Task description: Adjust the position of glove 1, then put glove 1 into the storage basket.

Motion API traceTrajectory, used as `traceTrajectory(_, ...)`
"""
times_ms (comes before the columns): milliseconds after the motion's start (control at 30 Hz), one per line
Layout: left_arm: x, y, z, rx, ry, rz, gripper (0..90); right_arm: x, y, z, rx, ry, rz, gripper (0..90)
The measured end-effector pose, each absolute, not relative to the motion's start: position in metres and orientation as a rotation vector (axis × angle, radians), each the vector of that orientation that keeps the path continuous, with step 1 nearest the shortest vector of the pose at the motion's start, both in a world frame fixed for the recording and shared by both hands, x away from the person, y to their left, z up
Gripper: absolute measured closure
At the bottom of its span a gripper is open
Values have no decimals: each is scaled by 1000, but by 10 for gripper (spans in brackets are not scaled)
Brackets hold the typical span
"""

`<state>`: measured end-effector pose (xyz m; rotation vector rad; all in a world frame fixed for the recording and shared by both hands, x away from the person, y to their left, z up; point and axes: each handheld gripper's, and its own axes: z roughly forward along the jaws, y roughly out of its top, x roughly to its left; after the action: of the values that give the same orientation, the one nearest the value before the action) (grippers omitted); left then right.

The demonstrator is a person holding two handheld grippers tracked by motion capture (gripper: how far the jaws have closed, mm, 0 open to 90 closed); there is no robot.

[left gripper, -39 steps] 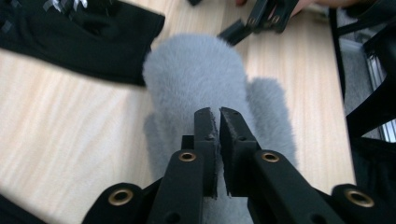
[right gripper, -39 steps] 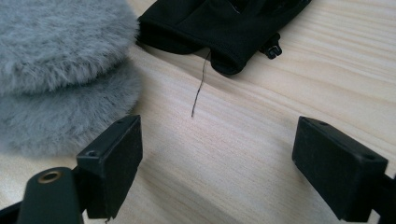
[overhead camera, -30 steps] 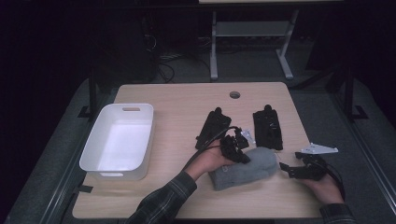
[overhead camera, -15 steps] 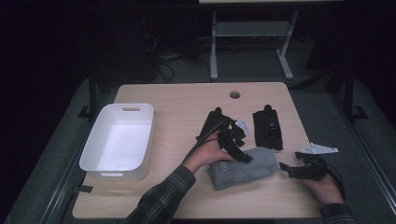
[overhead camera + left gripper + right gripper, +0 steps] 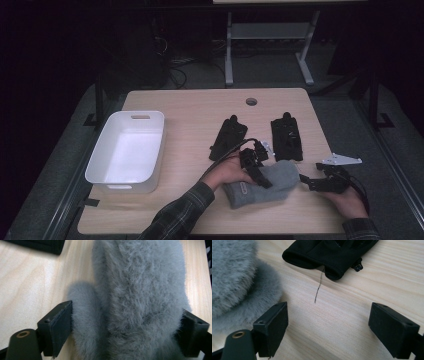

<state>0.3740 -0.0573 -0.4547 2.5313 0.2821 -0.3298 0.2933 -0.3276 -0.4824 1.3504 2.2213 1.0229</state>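
A grey fuzzy mitten (image 5: pixel 265 184) lies on the worktop (image 5: pixel 190 107) at the lower centre of the high view, and the left gripper (image 5: pixel 256 166) sits over it with jaws that have just been opening and now stand wide on either side of the mitten (image 5: pixel 135 300), the pads at its fur. The right gripper (image 5: pixel 314 181), lower right, is open over bare wood just beside the mitten. 2 black gloves (image 5: pixel 229 136) (image 5: pixel 287 137) lie above it, and a white bin (image 5: pixel 127 150) stands at the left.

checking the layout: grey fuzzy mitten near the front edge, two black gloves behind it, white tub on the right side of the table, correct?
Not quite. The white tub sits on the left side of the table, as the high view shows. The grey mitten and two black gloves are as you say.
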Motion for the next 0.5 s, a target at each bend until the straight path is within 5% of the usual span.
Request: traceTrajectory(500, 370, -58, -453, 2537, 207, -500, 521, 293, -327, -482, 1346, 2222, 1016, 160)
